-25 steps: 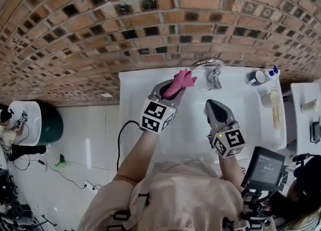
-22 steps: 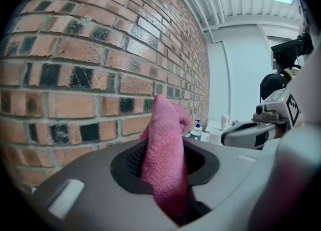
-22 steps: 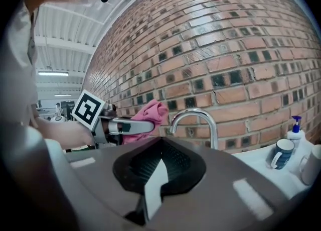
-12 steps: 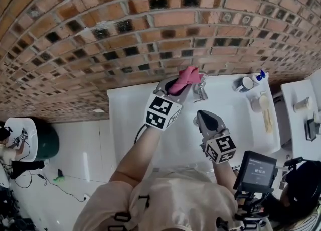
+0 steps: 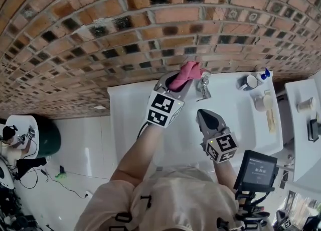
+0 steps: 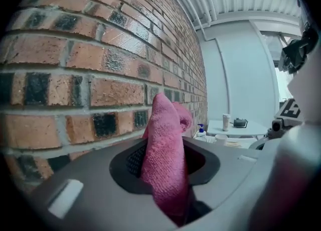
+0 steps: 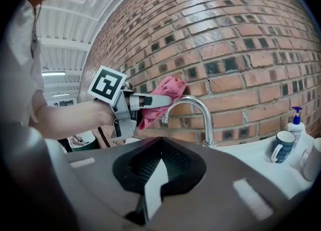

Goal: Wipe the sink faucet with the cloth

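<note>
Up at the back of the white sink, the left gripper was clamped on a pink cloth, its jaws held part-way apart by the bunched fabric between them. In the left gripper view the cloth stood up out of the jaws, with the brick wall close at 9 o'clock. Seen from the right gripper view, the cloth sat at 10 o'clock of the chrome faucet, over the end of its curved spout; whether it actually pressed on the metal could not be told. In the head view the faucet stood just at 4 o'clock of the cloth. The right gripper hung over the basin at 6 o'clock of the faucet, apart from it, its jaws drawn together with nothing between them. A mug and a pump bottle stood on the sink's rim at 3 o'clock of the faucet.
</note>
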The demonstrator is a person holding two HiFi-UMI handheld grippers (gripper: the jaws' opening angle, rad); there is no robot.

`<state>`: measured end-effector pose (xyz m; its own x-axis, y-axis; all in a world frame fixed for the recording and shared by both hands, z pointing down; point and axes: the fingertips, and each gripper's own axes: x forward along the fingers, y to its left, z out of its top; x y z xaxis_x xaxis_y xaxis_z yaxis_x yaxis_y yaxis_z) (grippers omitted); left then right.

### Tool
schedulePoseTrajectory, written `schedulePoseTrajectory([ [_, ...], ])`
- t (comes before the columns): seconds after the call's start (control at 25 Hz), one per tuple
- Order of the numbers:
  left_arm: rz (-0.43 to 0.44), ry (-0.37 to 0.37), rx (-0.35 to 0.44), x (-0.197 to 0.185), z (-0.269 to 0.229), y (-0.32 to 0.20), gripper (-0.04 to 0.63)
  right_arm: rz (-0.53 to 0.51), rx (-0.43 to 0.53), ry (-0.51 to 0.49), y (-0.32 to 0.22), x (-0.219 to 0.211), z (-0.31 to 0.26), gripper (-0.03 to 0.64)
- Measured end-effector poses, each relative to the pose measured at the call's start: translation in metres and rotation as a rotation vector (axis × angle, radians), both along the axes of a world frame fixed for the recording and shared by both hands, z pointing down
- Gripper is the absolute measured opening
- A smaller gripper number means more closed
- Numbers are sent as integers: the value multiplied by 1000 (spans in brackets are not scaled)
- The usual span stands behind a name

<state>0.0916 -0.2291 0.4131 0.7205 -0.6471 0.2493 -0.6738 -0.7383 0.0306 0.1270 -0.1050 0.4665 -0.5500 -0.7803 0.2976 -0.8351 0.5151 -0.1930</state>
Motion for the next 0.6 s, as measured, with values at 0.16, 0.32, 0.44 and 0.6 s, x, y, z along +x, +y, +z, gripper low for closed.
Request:
schedulePoseTrajectory([
  [0.16,-68,-20,-58,-24,34,5,127,-5,-11,3,1,-2,5,-11],
  [0.32,-123,-25,-200,-43,88,9,122,-18,-16,11,3,-10,8,-11],
  [0.44,-152,1,-219,-55,91,13,117,-37,-3,15,5,-18,6,-11],
  [0.6,-142,77,-92,-49,32,12,115,-39,19,22,5,-21,0,-11],
])
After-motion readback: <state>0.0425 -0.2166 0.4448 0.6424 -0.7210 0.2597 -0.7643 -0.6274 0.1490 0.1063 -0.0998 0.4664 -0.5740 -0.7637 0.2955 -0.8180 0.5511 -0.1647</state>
